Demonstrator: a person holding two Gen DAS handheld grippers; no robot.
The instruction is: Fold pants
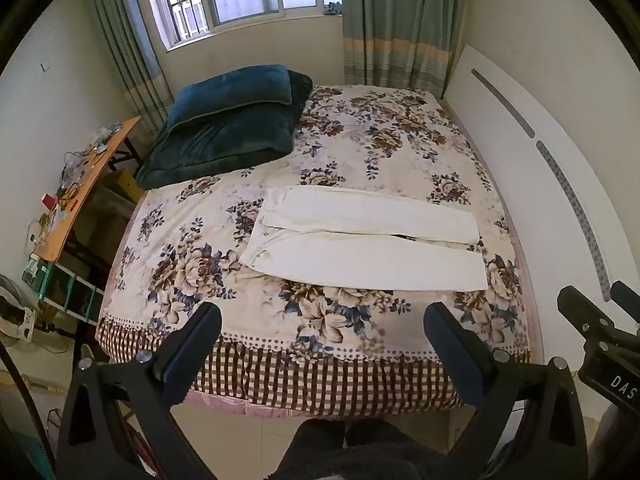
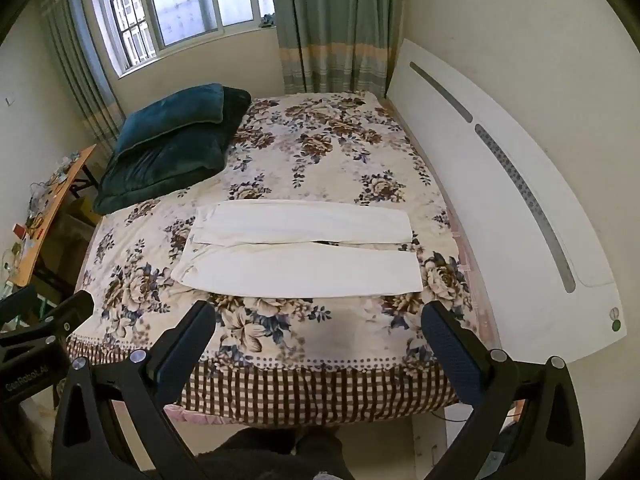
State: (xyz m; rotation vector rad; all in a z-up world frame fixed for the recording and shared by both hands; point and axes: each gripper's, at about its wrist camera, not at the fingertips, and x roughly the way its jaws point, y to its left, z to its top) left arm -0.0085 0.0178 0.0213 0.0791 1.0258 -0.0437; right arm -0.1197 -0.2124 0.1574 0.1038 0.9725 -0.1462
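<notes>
The pants [image 1: 364, 246] lie flat on the bed [image 1: 360, 152], legs side by side, long axis running left to right across both views: waistband to the left, hems to the right near the headboard [image 1: 540, 128]. Both grippers hover off the near bed edge, well apart from the cloth, jaws spread wide and holding nothing. The left gripper [image 1: 322, 330] sits nearer the waist end, the right gripper [image 2: 318, 328] nearer the hems, so each probably takes its own end.

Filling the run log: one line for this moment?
pants: flat, unfolded on bed | left gripper: open, empty | right gripper: open, empty | stage: pre-grasp
</notes>
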